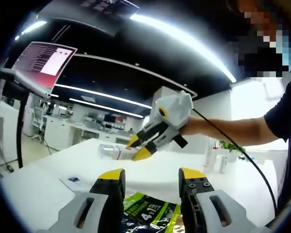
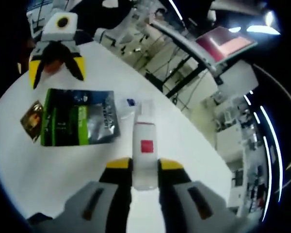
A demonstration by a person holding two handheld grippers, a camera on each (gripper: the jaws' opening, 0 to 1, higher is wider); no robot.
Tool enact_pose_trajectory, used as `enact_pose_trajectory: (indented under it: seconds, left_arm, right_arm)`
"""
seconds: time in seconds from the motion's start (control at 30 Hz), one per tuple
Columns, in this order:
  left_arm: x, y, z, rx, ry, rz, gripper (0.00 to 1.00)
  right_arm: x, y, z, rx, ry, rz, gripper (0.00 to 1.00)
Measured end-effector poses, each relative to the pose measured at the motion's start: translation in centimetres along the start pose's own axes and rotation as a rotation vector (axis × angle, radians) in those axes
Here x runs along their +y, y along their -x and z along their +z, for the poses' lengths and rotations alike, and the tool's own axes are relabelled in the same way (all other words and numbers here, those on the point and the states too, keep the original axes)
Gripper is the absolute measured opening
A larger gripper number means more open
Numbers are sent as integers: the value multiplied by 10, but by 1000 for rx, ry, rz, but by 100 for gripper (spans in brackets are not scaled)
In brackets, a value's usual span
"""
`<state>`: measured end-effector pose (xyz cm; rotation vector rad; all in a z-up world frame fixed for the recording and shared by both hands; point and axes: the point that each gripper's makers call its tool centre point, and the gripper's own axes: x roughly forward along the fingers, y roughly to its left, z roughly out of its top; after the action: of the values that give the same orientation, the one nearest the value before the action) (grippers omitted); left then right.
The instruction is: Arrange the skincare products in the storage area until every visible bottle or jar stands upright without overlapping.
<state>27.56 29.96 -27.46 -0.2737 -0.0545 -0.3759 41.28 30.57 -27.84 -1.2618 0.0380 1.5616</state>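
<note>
A white tube with a red label [image 2: 145, 150] lies flat on the white table [image 2: 63, 170], and my right gripper [image 2: 144, 166] is shut on its lower end. In the left gripper view the right gripper [image 1: 139, 147] reaches in from the right with the tube [image 1: 109, 151] pointing left. A green and silver sachet pack [image 2: 77, 117] lies left of the tube, with a small brown sachet [image 2: 33, 119] beside it. My left gripper [image 1: 151, 174] stands open just over the green pack [image 1: 145, 208]. The left gripper [image 2: 56, 73] holds nothing.
A monitor with a reddish screen [image 1: 43, 60] on a dark pole [image 1: 20, 126] stands at the table's far side. A small blue-marked card [image 2: 132, 102] lies near the tube's top. A person's bare forearm [image 1: 233, 128] holds the right gripper.
</note>
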Motion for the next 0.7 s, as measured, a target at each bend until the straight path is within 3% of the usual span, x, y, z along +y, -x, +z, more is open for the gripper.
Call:
enact_pose_trajectory:
  seconds: [0.37,0.7]
  left_arm:
    - [2,-1,0,3,17,10,45]
    - [3,-5,4,-16,80,6,44]
  right_arm:
    - [7,26,5,-32,-29,-74,18]
    - [7,49,16,-85,-53,-154,18]
